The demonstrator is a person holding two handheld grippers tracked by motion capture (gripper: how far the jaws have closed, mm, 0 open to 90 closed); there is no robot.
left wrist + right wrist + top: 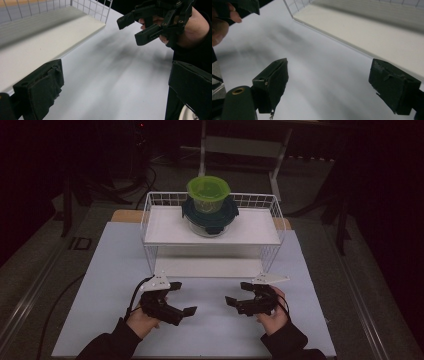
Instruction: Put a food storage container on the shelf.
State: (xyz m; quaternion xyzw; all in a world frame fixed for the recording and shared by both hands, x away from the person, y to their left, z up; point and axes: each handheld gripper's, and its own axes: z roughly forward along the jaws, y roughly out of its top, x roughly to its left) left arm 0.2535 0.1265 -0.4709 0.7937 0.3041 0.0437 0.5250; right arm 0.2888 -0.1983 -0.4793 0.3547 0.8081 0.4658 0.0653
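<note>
Dark room (table legs behind); pale table [110,285] holds wire shelf [150,232]; left gripper [186,296], right gripper [234,294] jaws apart.

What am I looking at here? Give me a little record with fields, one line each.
Surface: white table
Rack: white wire rack, two shelves
Top shelf: green bowl stacked on a dark-lidded container
Lower shelf: bare where it can be seen
Left claw: open, holding nothing, in front of rack
Right claw: open, holding nothing, facing the left claw
</note>
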